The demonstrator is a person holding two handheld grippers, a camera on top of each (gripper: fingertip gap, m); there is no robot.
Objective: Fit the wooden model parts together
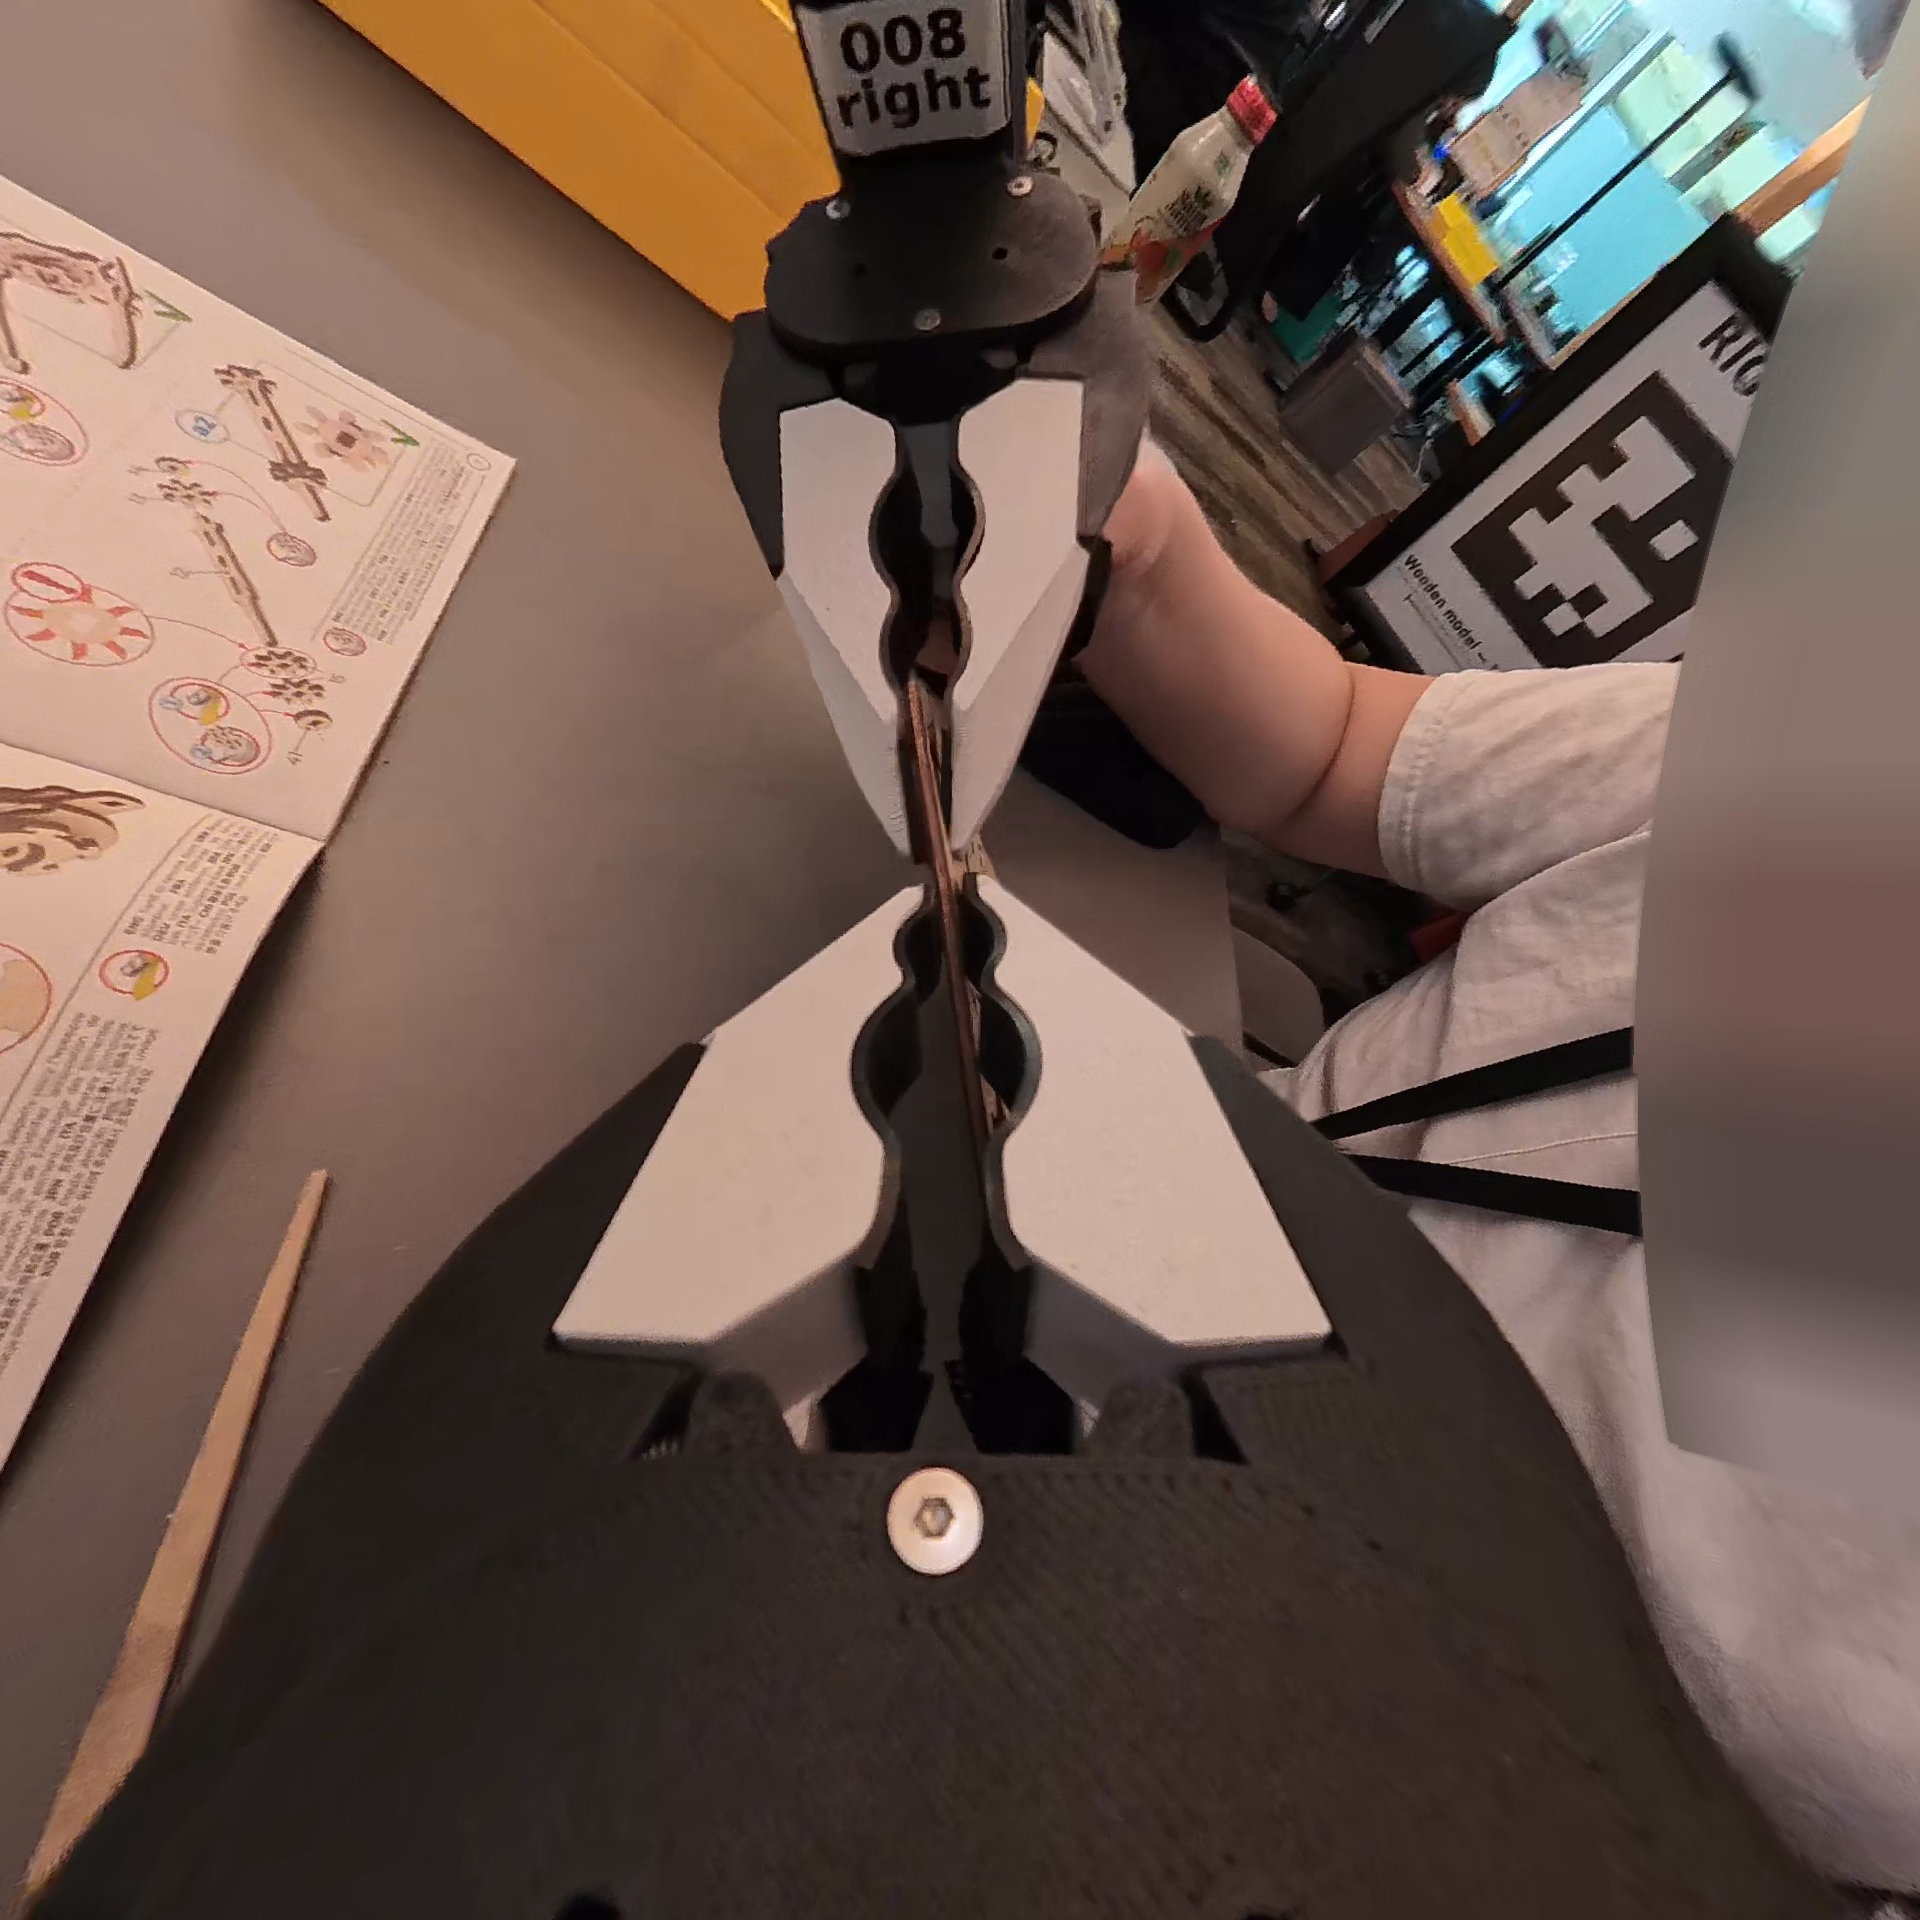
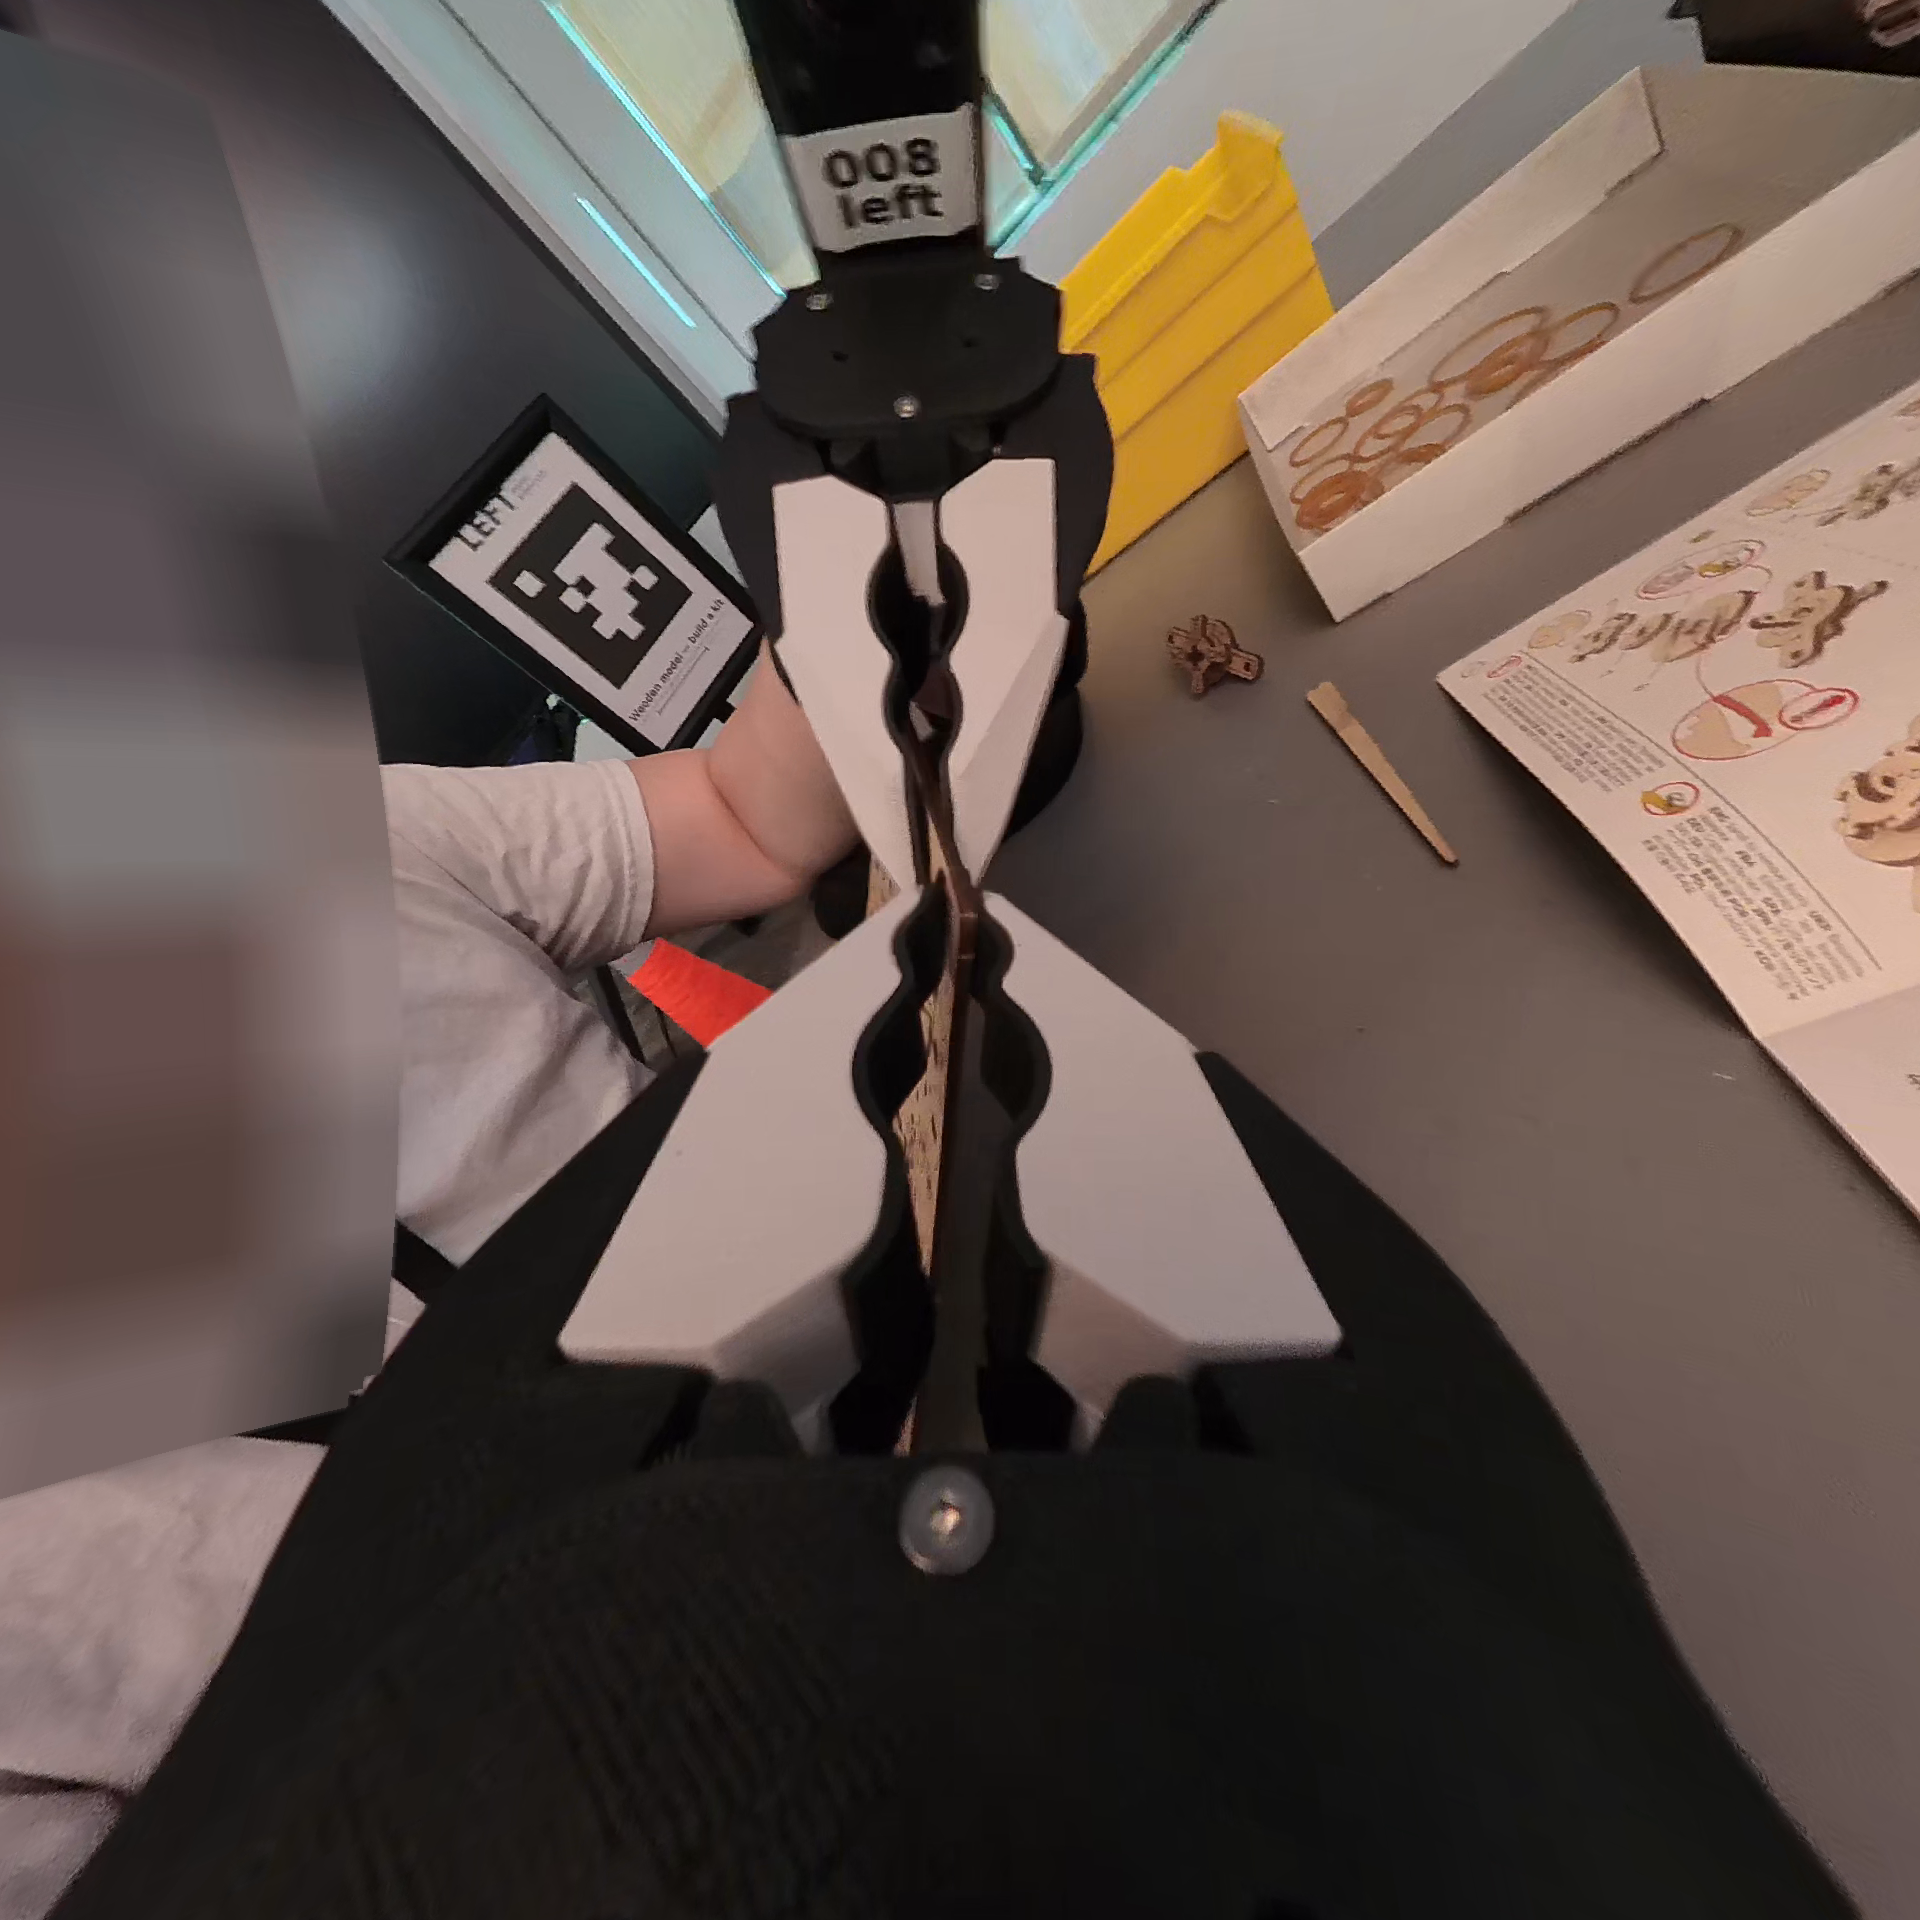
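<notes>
Left gripper (image 1: 940, 914): you're clamping it tight on the flat wooden piece (image 1: 961, 997), edge-on between the fingers.
Right gripper (image 2: 945, 909): you're pinching the same wooden piece (image 2: 940, 1060) from the opposite end, tips almost meeting.
Wooden piece: you're holding it in the air above the grey table (image 2: 1351, 1039).
Table: small assembled part (image 2: 1210, 652), wooden stick (image 2: 1382, 769) and instruction sheet (image 2: 1704, 810) are lying there.
</notes>
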